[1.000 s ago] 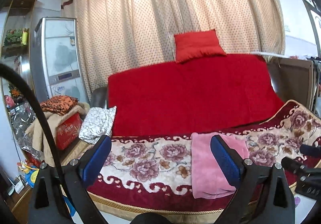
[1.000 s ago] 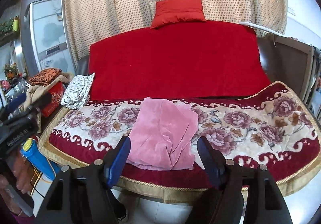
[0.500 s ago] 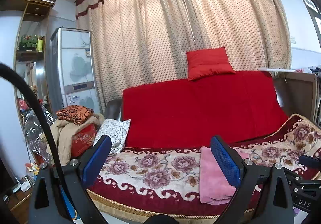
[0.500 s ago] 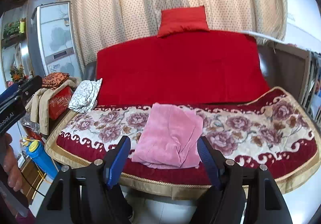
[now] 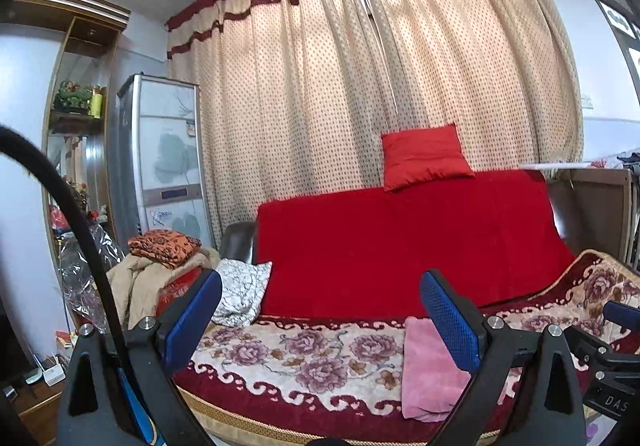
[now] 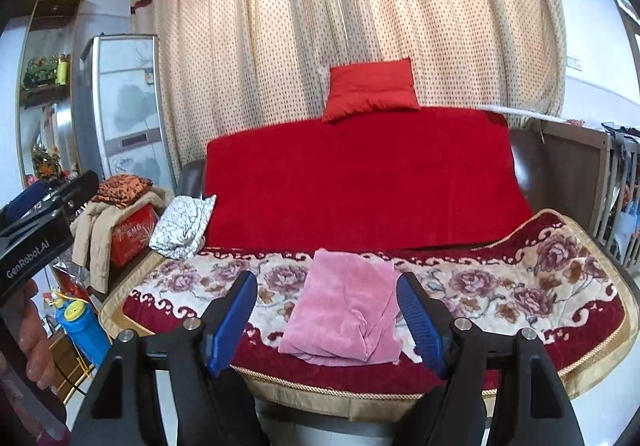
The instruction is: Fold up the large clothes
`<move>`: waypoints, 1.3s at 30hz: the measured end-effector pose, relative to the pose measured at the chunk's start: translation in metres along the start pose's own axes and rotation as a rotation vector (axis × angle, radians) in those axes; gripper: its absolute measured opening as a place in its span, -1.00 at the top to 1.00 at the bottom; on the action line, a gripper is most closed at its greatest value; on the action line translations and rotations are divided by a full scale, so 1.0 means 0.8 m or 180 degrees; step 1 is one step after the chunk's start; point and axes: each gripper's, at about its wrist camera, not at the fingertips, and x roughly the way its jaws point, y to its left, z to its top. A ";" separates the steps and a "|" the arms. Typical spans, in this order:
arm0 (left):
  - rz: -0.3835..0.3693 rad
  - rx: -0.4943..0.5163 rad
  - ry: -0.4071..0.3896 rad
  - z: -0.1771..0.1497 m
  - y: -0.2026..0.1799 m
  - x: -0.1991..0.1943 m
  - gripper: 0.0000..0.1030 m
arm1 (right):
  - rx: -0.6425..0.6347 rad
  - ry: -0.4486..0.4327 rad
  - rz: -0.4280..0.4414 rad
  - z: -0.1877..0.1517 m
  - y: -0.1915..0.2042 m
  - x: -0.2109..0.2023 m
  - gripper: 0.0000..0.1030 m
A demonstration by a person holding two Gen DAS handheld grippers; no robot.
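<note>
The pink garment (image 6: pixel 344 310) lies folded into a compact bundle at lower centre of the right wrist view, on the flowered blanket (image 6: pixel 500 286) that covers the sofa seat, near its front edge. In the left wrist view the same bundle is seen at lower right, partly hidden behind a blue pad. Nothing is held by the right gripper (image 6: pixel 326 320): its jaws have just been opening a little further and stand wide, with the garment seen between them only in the distance. The left gripper (image 5: pixel 320 320) is likewise spread wide and empty. The fold is judged finished and the garment released, though the tidiness of its far side cannot be told from here. A further piece is probably called for next, perhaps from the clothes pile (image 6: pixel 120 206) at mid left, which would have to be reached and gripped.
</note>
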 end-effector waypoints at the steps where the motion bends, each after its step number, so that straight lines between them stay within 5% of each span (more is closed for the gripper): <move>1: 0.0012 -0.0006 -0.0026 0.002 0.002 -0.003 -0.93 | -0.0008 -0.0014 0.0003 0.001 0.001 -0.003 -0.47; 26: -0.0064 0.0000 0.0002 0.004 0.002 -0.008 -0.94 | -0.0042 0.0002 -0.0071 -0.001 0.007 -0.008 -0.47; 39: -0.0122 0.0062 0.0036 0.004 -0.009 -0.005 -0.94 | -0.0239 -0.0308 -0.0376 0.002 0.023 -0.033 -0.47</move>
